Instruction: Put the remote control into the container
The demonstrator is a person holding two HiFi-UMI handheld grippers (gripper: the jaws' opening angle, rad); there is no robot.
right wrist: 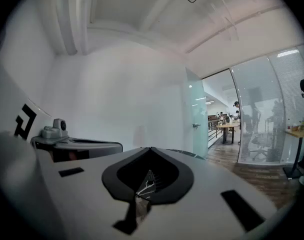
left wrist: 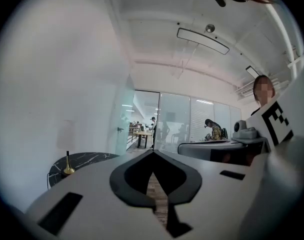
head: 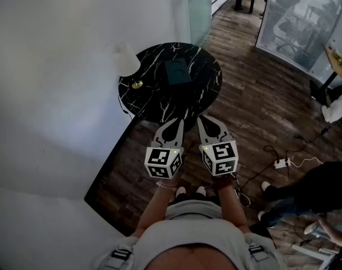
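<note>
Dark plank flooring meets a white wall, and against that wall stands a round black marble table [head: 207, 89]. A white-shaded lamp [head: 126, 59] sits at the table's left edge and a dark box [head: 177, 72] lies near its middle. The box is probably the container. The remote control cannot be picked out from this height; if it is on the table it is lost against the black top or the box. Both tools are held level on the near side of the table, short of its rim and just beside each other. The left gripper [head: 178, 121] has its jaws pressed together with nothing between them, and the right gripper [head: 202, 117] looks the same, tips meeting and empty. A remote should be light, stiff and hard-shelled. Its smooth plastic could slide under the pads, and its buttons give a little. The safest hold is likely across its narrow width near the middle, pads on the two long side edges, so it stays balanced and does not swing. A thin body lying flat on polished stone may need one jaw worked under an edge first.
</note>
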